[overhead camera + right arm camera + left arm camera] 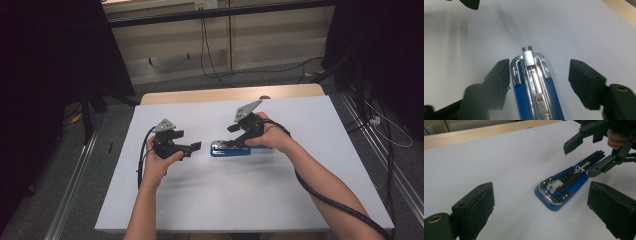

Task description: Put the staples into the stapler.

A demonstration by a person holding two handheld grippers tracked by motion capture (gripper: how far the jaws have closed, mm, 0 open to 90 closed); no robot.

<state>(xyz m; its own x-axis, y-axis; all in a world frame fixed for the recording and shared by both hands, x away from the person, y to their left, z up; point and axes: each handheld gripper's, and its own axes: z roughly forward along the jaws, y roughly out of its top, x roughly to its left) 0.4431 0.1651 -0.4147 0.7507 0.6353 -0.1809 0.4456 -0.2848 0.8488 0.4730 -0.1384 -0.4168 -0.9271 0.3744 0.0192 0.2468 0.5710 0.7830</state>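
Observation:
A blue stapler base with a metal staple channel (231, 149) lies flat on the white table near its middle. My right gripper (234, 141) stands open over the stapler's right end. In the right gripper view its jaws straddle the stapler (534, 85): the left jaw sits right beside the blue edge, the right jaw stands well apart. My left gripper (196, 147) is just left of the stapler, open with nothing between its jaws. The left gripper view shows the stapler (564, 185) ahead, with the right gripper (586, 157) over its far end.
The white table top (225, 200) has a wooden strip (225, 94) along its far edge. Black cables trail from both grippers toward the person. Metal rails run along both sides of the table, and cables lie on the floor beyond it.

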